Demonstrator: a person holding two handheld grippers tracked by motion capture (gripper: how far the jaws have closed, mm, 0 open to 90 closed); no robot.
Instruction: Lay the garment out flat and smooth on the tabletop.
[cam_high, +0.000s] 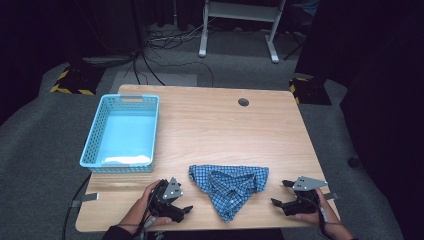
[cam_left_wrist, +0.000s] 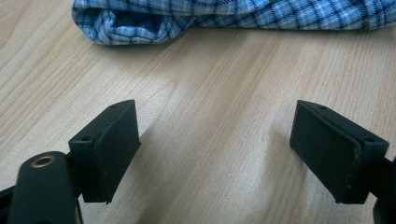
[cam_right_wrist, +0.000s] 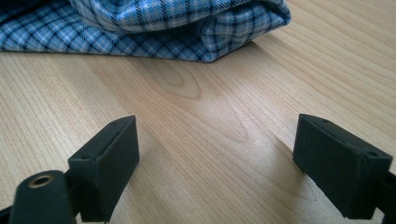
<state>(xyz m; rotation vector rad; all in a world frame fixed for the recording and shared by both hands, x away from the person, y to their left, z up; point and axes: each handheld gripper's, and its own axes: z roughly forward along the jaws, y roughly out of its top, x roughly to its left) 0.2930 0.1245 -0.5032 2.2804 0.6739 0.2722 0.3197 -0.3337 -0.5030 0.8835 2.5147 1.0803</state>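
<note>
Nothing is underway yet: the checked shirt (cam_high: 229, 183) is lying crumpled at the near edge of the table (cam_high: 210, 120), between the left gripper (cam_high: 176, 202) and right gripper (cam_high: 283, 194), both gaping empty, while the blue basket (cam_high: 94, 137) is waiting unused.

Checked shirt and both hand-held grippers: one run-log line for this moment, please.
checked shirt: crumpled on table, untouched | left hand-held gripper: open, empty | right hand-held gripper: open, empty

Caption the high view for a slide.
Open left gripper and right gripper flank a crumpled blue plaid shirt beside a blue basket.
</note>
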